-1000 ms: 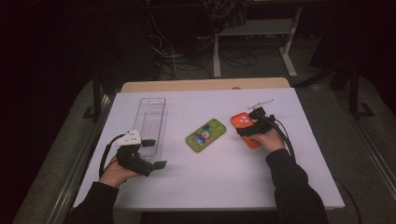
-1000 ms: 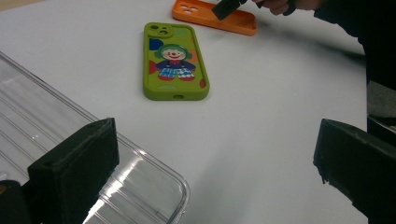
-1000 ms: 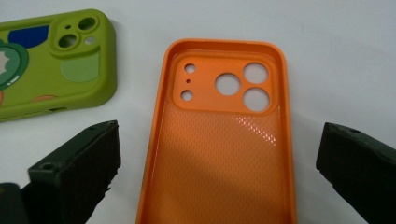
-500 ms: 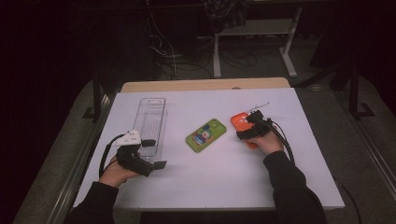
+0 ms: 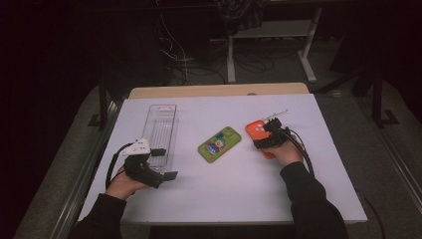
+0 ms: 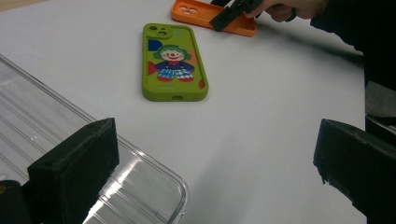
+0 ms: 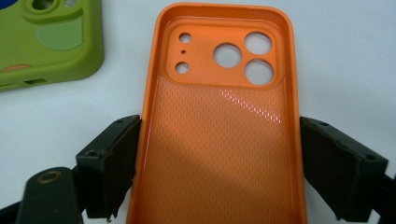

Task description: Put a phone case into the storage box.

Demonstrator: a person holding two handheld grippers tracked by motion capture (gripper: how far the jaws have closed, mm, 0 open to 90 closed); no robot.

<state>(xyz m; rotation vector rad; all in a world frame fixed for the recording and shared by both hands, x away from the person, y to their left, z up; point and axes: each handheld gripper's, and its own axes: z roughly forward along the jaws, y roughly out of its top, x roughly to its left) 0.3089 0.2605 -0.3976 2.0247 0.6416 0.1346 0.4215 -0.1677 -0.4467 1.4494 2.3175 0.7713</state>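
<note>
On the white surface point(image 5: 224, 199), your left tool point(image 5: 158, 165) rests near the front left edge, its jaws spread wide with nothing between them, one jaw over the near end of the clear tray point(image 5: 161, 124) that lies lengthwise just beyond your left hand point(image 5: 124, 181). In the left gripper view the tray's rounded corner point(image 6: 154, 186) sits beside the left jaw, and bare surface runs between the two jaws. To the right of the tray, near the middle of the surface, lies the green case point(image 5: 219, 144), flat and face up, printed with a clown figure point(image 6: 173, 63), touched by neither tool. Just beside it to the right lies the orange case point(image 5: 259, 132), open side up, its camera cut-outs toward the far end. Your right tool point(image 5: 263, 141) is set over this case, your right hand point(image 5: 286, 154) behind it. In the right gripper view the orange case point(image 7: 219, 140) lies between the two jaws, which have just been closing in; the left jaw stands against the case's long edge, the right jaw right at the other edge, and you cannot tell whether both are pressing yet. The case lies flat on the surface.
</note>
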